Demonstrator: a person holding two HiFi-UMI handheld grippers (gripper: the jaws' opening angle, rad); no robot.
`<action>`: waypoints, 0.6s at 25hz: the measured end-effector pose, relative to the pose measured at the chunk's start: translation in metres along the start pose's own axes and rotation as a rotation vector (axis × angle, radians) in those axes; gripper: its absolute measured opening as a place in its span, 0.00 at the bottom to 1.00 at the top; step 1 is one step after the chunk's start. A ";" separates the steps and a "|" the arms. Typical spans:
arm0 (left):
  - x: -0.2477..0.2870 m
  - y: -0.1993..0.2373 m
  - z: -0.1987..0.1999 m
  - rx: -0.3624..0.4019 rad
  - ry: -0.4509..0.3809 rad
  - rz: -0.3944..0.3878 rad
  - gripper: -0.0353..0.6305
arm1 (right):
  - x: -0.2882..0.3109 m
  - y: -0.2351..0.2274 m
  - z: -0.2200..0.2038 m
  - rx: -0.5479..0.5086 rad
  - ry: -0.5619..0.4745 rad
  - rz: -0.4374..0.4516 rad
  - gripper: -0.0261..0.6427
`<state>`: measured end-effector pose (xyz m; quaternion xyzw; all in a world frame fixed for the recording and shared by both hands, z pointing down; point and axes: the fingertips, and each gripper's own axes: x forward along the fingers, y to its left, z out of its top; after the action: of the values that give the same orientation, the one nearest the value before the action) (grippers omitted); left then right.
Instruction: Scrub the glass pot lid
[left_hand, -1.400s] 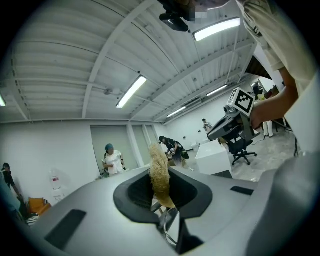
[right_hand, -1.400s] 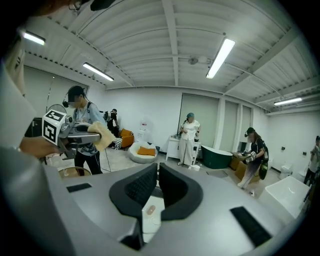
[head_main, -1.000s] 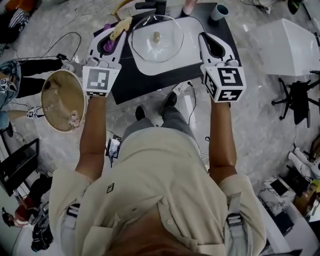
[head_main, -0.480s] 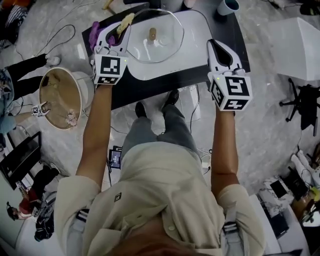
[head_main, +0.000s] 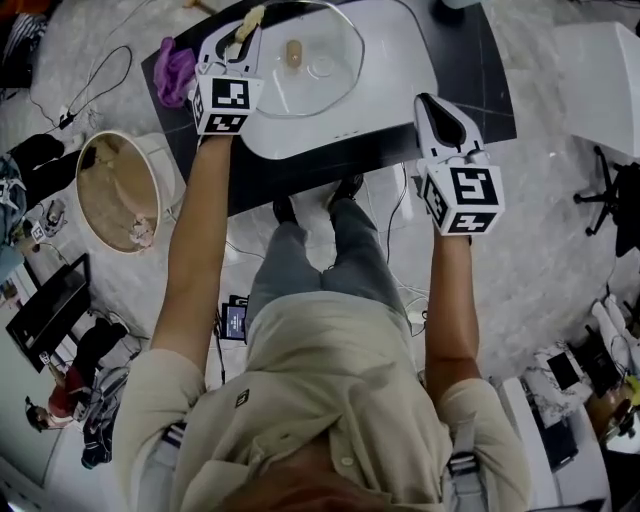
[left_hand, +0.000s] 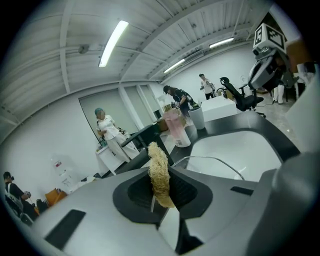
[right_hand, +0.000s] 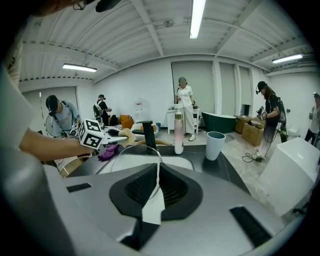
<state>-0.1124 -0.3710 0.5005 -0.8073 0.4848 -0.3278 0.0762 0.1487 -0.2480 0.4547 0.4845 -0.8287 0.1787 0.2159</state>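
The glass pot lid (head_main: 318, 72) with a wooden knob (head_main: 293, 52) lies in the white sink (head_main: 395, 75). My left gripper (head_main: 240, 38) is at the lid's left rim, shut on a yellowish loofah scrubber (head_main: 247, 21). In the left gripper view the loofah scrubber (left_hand: 159, 172) stands upright between the jaws of the left gripper (left_hand: 163, 201), with the lid's rim (left_hand: 215, 160) just beyond. My right gripper (head_main: 441, 106) hovers at the counter's front edge, right of the sink, shut and empty. The right gripper view looks past the closed right gripper (right_hand: 156, 187) to the lid's rim (right_hand: 134, 149).
A purple cloth (head_main: 175, 70) lies on the dark counter (head_main: 470, 60) left of the sink. A black faucet (right_hand: 146, 132), a pink bottle (right_hand: 178, 132) and a blue-grey cup (right_hand: 215, 145) stand behind the sink. A round bin (head_main: 120, 190) sits on the floor at left. People stand in the background.
My left gripper has moved forward with the loofah, up along the lid's left rim. The right gripper has stayed by the counter's front edge.
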 end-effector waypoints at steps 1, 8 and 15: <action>0.005 -0.002 -0.002 0.004 0.007 -0.001 0.14 | 0.000 -0.002 -0.006 0.006 0.007 0.000 0.08; 0.031 -0.017 -0.009 0.020 0.043 -0.015 0.14 | -0.010 -0.018 -0.033 0.032 0.033 -0.016 0.08; 0.057 -0.070 -0.004 0.007 0.060 -0.098 0.14 | -0.027 -0.036 -0.049 0.069 0.035 -0.057 0.08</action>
<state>-0.0462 -0.3812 0.5601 -0.8197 0.4454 -0.3568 0.0484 0.2013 -0.2209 0.4845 0.5118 -0.8040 0.2096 0.2183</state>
